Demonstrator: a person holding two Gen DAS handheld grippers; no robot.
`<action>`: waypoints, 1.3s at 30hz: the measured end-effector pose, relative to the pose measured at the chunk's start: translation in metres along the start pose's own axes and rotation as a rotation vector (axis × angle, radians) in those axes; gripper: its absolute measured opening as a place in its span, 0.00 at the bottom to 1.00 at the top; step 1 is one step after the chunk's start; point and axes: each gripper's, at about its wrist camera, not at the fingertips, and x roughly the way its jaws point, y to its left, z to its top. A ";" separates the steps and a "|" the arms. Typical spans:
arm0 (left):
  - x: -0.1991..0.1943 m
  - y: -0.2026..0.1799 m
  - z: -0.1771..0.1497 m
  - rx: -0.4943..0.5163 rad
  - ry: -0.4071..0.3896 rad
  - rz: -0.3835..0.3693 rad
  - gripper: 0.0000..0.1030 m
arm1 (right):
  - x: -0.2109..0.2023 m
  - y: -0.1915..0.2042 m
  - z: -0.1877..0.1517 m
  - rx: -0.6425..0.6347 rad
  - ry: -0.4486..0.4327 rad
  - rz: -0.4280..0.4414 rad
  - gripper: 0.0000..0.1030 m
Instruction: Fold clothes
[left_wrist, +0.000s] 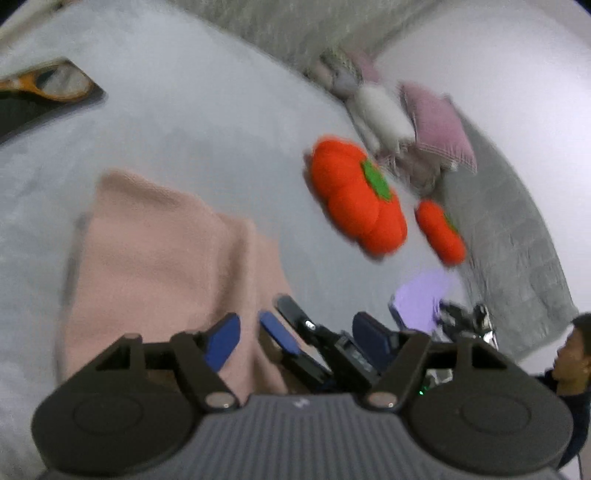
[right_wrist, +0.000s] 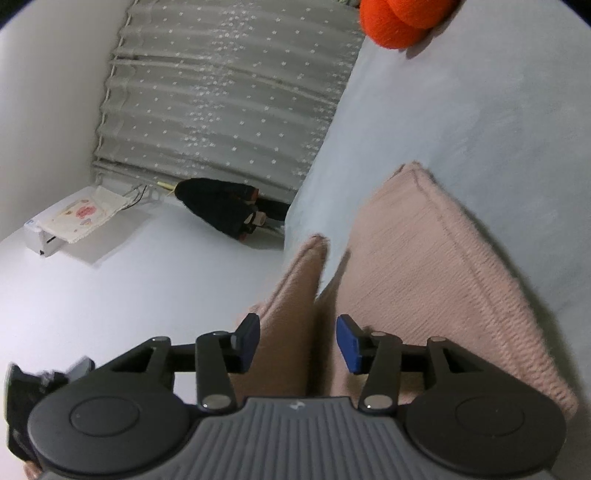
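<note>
Both tongs (left_wrist: 295, 334) (right_wrist: 299, 341) wide over pink sweater (left_wrist: 155, 258); pumpkin cushions (left_wrist: 356, 195) whole only from left.

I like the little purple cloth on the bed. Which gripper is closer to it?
Right. In the left wrist view, the right gripper reaches in just beside the purple cloth; the left gripper sits farther off, over the pink sweater.
</note>
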 end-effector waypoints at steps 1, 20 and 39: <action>-0.010 0.009 -0.002 -0.009 -0.037 0.010 0.65 | 0.002 0.002 -0.001 -0.003 0.008 0.006 0.47; 0.045 0.069 -0.103 0.230 -0.385 0.109 0.59 | 0.009 0.008 -0.011 -0.057 0.071 -0.020 0.56; 0.017 0.090 -0.095 0.270 -0.439 -0.018 0.48 | 0.051 0.045 -0.040 -0.235 0.082 0.006 0.18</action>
